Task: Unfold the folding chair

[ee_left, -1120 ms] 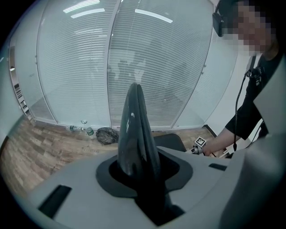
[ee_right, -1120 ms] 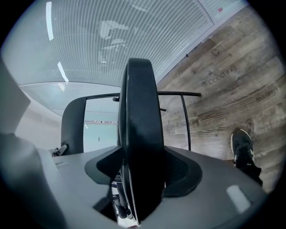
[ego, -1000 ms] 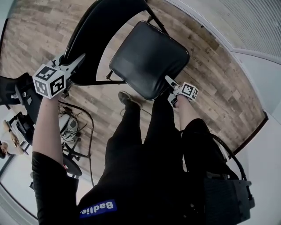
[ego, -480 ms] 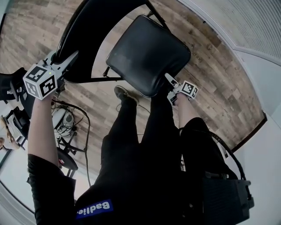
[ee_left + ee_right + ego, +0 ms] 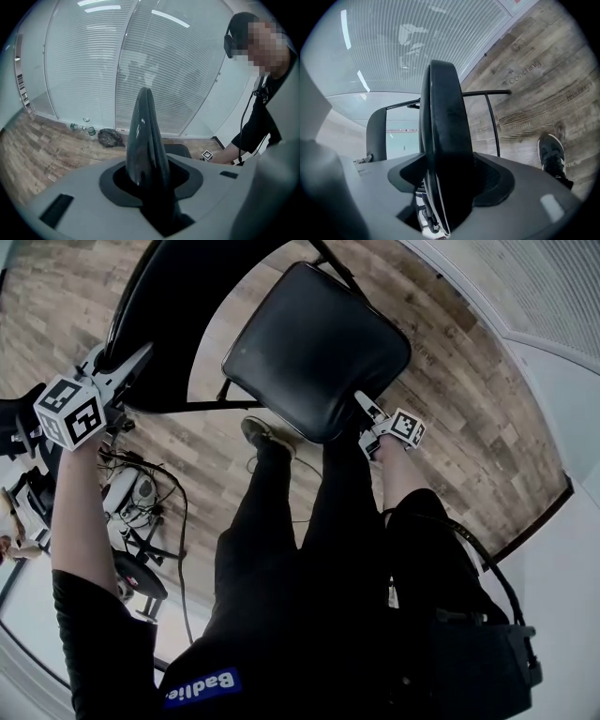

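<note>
The black folding chair stands in front of me on the wood floor. Its curved backrest point(image 5: 178, 324) is at the upper left and its padded seat point(image 5: 319, 343) in the middle. My left gripper point(image 5: 131, 357) is closed on the backrest's edge point(image 5: 145, 136), which fills the gap between its jaws; those jaws are opening. My right gripper point(image 5: 361, 401) holds the seat's near edge point(image 5: 443, 140), pads against both faces, and its jaws are opening too. The backrest point(image 5: 375, 131) and a frame bar point(image 5: 487, 93) show beyond the seat.
My legs and a shoe point(image 5: 261, 435) are right below the seat. Cables and small devices point(image 5: 141, 493) lie on the floor at the left. A dark bag point(image 5: 110, 137) and bottles point(image 5: 86, 130) sit by the blinds wall. A black case point(image 5: 483, 652) is at my right hip.
Both grippers have sunk. The left one slid toward the picture's left with the backrest, and the seat has swung flatter and looms larger.
</note>
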Demonstrator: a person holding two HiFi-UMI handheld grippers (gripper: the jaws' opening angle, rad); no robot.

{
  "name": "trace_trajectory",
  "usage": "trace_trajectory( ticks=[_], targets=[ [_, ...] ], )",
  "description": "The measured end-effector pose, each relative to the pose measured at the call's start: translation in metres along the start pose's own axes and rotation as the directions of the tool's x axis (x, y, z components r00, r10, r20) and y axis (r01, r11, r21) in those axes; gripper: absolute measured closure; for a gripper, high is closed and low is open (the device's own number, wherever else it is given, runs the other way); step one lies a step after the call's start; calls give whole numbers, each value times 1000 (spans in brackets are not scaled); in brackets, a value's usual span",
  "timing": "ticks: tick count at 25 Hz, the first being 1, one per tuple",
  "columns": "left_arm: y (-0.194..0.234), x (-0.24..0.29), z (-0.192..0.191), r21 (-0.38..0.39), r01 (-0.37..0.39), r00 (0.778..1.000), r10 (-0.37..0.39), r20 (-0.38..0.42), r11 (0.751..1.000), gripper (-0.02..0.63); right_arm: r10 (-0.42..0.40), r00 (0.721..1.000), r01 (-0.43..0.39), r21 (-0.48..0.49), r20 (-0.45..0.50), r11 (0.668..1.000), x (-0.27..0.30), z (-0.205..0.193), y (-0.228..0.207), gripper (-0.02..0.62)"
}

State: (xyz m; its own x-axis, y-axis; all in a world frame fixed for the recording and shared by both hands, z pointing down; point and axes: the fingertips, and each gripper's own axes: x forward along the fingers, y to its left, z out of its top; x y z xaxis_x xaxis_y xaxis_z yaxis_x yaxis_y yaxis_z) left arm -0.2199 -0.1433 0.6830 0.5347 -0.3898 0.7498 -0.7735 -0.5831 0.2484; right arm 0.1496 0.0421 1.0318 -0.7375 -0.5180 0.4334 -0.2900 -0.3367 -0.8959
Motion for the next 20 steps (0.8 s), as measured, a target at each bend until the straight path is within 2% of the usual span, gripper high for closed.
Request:
trace_trajectory(
  ticks=[10,13,18,20],
  targets=[
    [8,5,-11,-33,12,1000,-12,10,999,476,26,999,-26,-3,19,1000,-2,3,-17,328],
    [10,6,-13,-33,16,1000,-16,16,999,476,4,1000,-4,1,12,1000,-4,4,-24,328],
    [6,7,-11,-36,-2,1000,2,-7,999,476,16,1000,-16,-7,9,1000,-5,4,-25,327],
    [7,8,-11,-33,-1,1000,2,11,999,476,4,1000,-4,-9,23,1000,-8,4,-27,324]
  ],
)
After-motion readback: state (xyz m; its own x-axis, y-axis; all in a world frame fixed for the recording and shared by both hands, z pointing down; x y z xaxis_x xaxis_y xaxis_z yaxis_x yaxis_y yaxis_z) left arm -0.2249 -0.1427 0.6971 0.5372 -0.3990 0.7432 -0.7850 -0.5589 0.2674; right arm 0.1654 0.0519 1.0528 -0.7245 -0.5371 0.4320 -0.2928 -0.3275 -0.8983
